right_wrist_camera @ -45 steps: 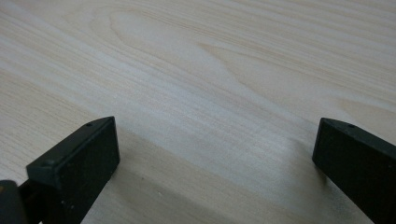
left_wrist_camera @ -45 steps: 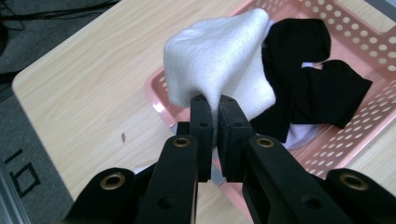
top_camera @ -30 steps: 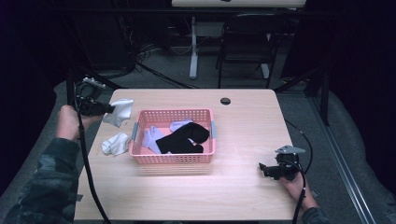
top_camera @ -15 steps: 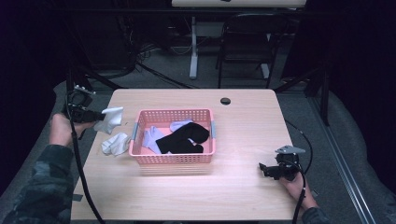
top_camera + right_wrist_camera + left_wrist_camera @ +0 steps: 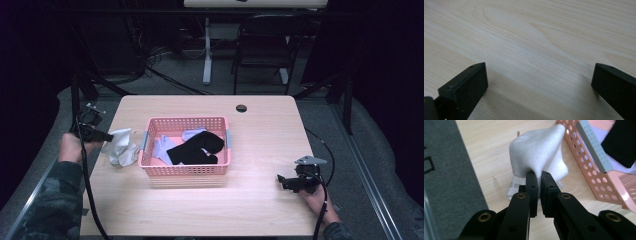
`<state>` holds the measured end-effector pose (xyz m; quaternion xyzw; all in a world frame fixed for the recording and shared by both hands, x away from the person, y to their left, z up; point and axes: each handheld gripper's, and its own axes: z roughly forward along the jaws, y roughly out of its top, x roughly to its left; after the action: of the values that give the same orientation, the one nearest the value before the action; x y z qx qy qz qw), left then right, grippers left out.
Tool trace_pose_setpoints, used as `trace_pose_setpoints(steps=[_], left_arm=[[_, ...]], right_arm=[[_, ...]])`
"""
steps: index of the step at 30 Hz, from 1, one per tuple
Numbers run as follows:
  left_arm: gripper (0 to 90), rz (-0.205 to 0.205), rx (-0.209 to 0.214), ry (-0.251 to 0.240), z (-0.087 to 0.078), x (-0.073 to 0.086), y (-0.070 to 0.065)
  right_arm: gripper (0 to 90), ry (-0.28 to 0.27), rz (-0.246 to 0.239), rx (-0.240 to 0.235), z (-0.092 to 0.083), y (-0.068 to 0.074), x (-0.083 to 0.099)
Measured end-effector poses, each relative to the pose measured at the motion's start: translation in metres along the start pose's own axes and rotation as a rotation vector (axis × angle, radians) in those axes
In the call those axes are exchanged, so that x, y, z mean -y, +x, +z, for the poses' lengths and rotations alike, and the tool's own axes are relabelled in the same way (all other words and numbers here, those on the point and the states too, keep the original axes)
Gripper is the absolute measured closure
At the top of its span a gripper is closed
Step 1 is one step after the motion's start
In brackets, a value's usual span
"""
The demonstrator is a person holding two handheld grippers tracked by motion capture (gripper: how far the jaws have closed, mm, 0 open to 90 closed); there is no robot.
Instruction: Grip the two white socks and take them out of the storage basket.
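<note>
A white sock (image 5: 537,157) hangs pinched between the jaws of my left gripper (image 5: 539,173), which is shut on it just left of the pink basket (image 5: 584,162). From above, that sock (image 5: 119,140) touches a second white sock (image 5: 125,156) lying on the table beside the basket (image 5: 187,170). My left gripper (image 5: 102,136) sits at the table's left edge. A black sock (image 5: 197,149) and pale lavender socks (image 5: 162,147) lie in the basket. My right gripper (image 5: 285,181) rests low at the front right, and in its own view it (image 5: 539,80) stands open over bare wood.
The light wooden table (image 5: 260,135) has a dark round cable hole (image 5: 241,108) near its far edge. Grey carpet (image 5: 446,185) lies past the table's left edge. Chair and desk legs stand in the dark behind the table.
My left gripper has come down and toward the table's left edge with the white sock, which now rests against the other white sock. The right gripper has kept still.
</note>
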<state>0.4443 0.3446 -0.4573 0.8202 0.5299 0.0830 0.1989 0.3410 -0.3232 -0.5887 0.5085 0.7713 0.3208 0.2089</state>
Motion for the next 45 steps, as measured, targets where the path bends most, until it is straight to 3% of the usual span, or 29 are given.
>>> trace_pose_setpoints(steps=[10, 32, 35, 39, 45], left_arm=[[85.3, -0.039, 0.021, 0.056, 0.036, 0.009, 0.005], [81.4, -0.091, 0.01, 0.108, 0.083, 0.009, 0.009], [73.8, -0.101, 0.0, 0.108, 0.084, 0.008, 0.009], [52.7, -0.108, -0.014, 0.094, 0.08, 0.009, 0.009], [27.6, -0.112, -0.041, 0.042, 0.058, 0.011, 0.01]], right_arm=[[0.0, -0.002, -0.001, -0.001, 0.0, 0.0, 0.0], [0.0, -0.003, 0.0, 0.0, 0.0, 0.0, 0.0], [0.0, -0.002, -0.002, -0.001, 0.0, 0.0, 0.0], [0.0, -0.004, 0.0, 0.001, 0.0, 0.0, 0.0], [0.0, -0.001, -0.001, 0.0, 0.0, 0.0, 0.0]])
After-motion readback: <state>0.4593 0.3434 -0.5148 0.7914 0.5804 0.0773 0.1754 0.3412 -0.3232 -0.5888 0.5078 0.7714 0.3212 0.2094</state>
